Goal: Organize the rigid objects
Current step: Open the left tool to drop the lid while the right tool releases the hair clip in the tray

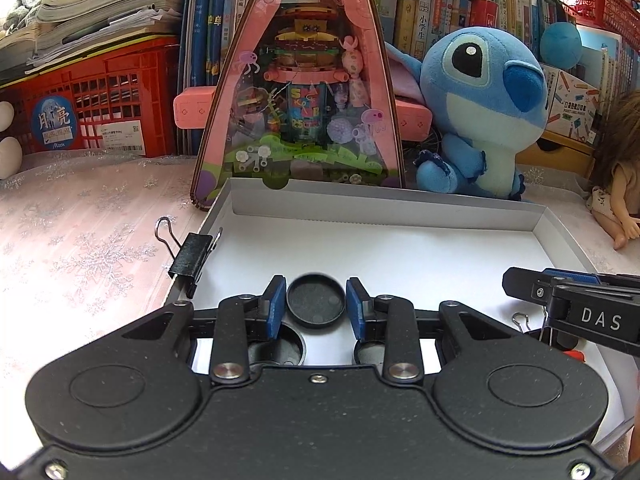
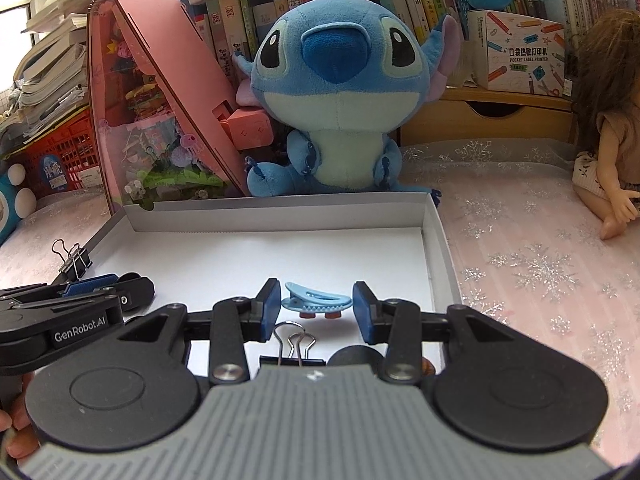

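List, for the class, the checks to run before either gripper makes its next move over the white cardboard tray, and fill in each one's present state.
1. Is the left gripper closed on the round black plastic cap? Ok, both blue pads touch it.
2. Is the right gripper gripping the light blue plastic hair clip? Cannot tell; the clip sits between the pads.
3. Is the cap lifted off the white cardboard tray? Cannot tell.
4. Are the two grippers apart from each other? Ok.
5. Is the black metal binder clip on the tray's left rim clear of the left gripper? Ok.
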{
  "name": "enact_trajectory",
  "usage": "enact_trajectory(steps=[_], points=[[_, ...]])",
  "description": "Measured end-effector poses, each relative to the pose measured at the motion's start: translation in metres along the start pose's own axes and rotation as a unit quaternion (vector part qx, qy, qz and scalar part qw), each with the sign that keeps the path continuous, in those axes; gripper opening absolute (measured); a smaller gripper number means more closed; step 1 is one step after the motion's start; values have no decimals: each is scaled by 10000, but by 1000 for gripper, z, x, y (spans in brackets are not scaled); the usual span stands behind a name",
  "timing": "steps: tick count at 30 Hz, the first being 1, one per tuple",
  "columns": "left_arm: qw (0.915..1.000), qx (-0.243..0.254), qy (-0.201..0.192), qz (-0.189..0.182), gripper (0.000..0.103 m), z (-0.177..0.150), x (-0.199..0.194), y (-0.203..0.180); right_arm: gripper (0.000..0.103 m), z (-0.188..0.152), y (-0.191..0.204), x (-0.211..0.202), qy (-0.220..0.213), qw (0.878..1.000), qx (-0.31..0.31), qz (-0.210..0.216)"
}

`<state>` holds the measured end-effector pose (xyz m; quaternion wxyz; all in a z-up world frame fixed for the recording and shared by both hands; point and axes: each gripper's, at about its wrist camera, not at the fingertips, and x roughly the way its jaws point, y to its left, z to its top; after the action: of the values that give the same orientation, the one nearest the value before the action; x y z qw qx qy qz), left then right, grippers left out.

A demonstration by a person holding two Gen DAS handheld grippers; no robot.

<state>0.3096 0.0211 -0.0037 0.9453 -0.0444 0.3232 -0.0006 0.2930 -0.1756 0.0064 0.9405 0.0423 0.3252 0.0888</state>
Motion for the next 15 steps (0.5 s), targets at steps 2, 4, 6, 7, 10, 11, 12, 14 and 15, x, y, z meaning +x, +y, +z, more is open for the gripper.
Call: enact_trajectory(steps=[2,4,6,7,10,11,12,14,15], points=[[10000,-10,-5,-12,32,0,0,0,47,0,0,0,-6,10000,4,-15],[10000,-13,-4,-8,38,0,0,1,47,0,0,0,-8,10000,0,-16],[10000,-25,-3,1,40,0,0,1,49,0,0,0,-21,10000,3,-22],[10000,-31,-5,10,41,0,0,1,55,0,0,0,-24,10000,3,-16],[10000,-31,7,30,49,0,0,0,65,0,0,-1,-56,10000,22,8],[10000,-30,24,31,53,0,0,0,66,0,-1,-2,-59,10000,39,25],[10000,-43,28,-4,55,0,-1,0,68,0,-1,-2,-67,10000,59,39],[10000,-30,38,-81,60,-1,-5,-1,72,0,-2,-5,-105,9999,100,51],[9999,-23,31,-104,64,-1,-7,-2,76,0,-3,-7,-140,9998,124,57]])
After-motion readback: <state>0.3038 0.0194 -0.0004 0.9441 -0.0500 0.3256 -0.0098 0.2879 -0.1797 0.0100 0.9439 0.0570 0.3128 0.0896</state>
